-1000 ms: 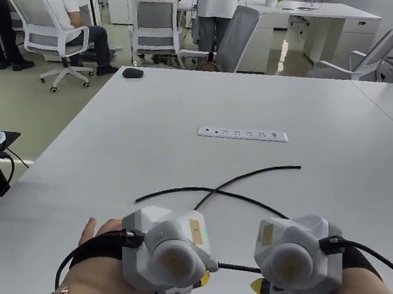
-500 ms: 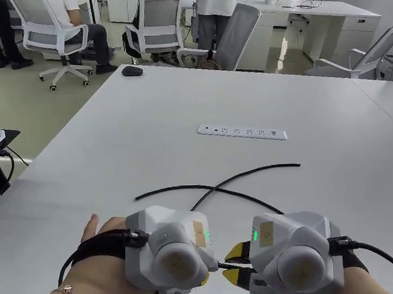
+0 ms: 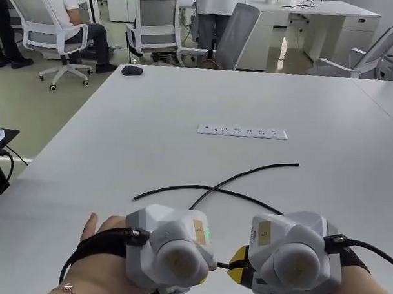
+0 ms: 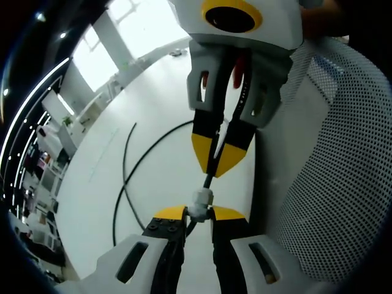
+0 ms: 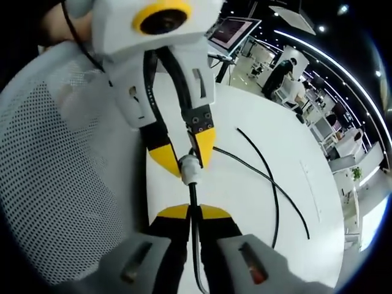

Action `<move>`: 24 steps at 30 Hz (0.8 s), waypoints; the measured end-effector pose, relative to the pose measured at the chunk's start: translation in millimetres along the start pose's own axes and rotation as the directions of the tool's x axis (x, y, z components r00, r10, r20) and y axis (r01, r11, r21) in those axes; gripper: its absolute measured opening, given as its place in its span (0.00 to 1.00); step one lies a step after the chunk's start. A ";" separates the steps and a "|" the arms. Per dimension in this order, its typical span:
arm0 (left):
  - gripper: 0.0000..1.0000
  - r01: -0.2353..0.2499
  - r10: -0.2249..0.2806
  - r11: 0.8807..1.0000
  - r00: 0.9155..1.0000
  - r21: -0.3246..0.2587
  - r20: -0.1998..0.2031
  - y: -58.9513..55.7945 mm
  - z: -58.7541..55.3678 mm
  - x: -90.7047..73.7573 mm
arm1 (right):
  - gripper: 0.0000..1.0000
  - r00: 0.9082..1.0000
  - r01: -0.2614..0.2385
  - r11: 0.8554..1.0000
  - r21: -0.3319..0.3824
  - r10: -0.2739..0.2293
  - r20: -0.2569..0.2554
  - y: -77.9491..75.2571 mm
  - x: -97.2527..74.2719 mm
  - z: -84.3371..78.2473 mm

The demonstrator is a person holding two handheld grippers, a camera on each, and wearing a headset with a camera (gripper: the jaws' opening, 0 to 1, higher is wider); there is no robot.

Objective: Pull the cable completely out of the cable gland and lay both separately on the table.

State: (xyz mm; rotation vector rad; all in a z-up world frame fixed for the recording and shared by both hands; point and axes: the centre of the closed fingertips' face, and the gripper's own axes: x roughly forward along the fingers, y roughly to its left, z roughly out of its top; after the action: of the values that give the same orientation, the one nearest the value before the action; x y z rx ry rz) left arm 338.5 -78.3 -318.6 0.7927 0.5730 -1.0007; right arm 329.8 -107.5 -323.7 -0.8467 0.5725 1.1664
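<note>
The white cable gland (image 4: 201, 202) sits between the yellow tips of my left gripper (image 4: 199, 213), which is shut on it. The black cable (image 4: 211, 168) runs out of the gland, and my right gripper (image 4: 219, 156) is shut on it a short way from the gland. In the right gripper view the cable (image 5: 193, 196) passes between the closed tips of my right gripper (image 5: 193, 212) toward the gland (image 5: 188, 168). In the head view both grippers sit close together at the table's near edge, left gripper (image 3: 207, 272) facing right gripper (image 3: 237, 267). The rest of the cable (image 3: 243, 176) lies crossed over itself on the table.
A white power strip (image 3: 242, 132) lies mid-table beyond the cable. A dark mouse (image 3: 132, 70) rests at the far left corner of the white table (image 3: 118, 137). Office chairs (image 3: 155, 26) and people stand behind the table.
My right gripper has moved left toward the left gripper, and its jaws, open half a second ago, have closed on the cable next to the gland. The left gripper has hardly moved.
</note>
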 end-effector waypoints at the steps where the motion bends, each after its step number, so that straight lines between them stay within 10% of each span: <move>1: 0.16 0.000 0.000 1.000 1.000 -0.001 0.002 0.1 0.5 0.0 | 0.03 1.000 0.001 1.000 0.005 -0.001 -0.002 -0.5 0.0 -0.8; 11: 0.16 -0.001 0.001 1.000 1.000 -0.009 -0.010 0.4 -2.1 -0.6 | 0.03 0.987 0.042 0.996 0.081 -0.029 -0.158 -12.1 -0.6 -38.4; 24: 0.16 -0.005 0.004 1.000 1.000 -0.018 -0.010 1.2 -2.6 -1.8 | 0.04 0.927 0.151 0.971 0.184 -0.074 -0.367 -28.0 -14.6 -89.8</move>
State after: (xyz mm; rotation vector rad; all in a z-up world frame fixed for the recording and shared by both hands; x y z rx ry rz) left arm 338.6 -74.9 -318.4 0.7829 0.5879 -0.9866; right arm 354.8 -193.3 -356.3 -0.9028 0.9177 0.8311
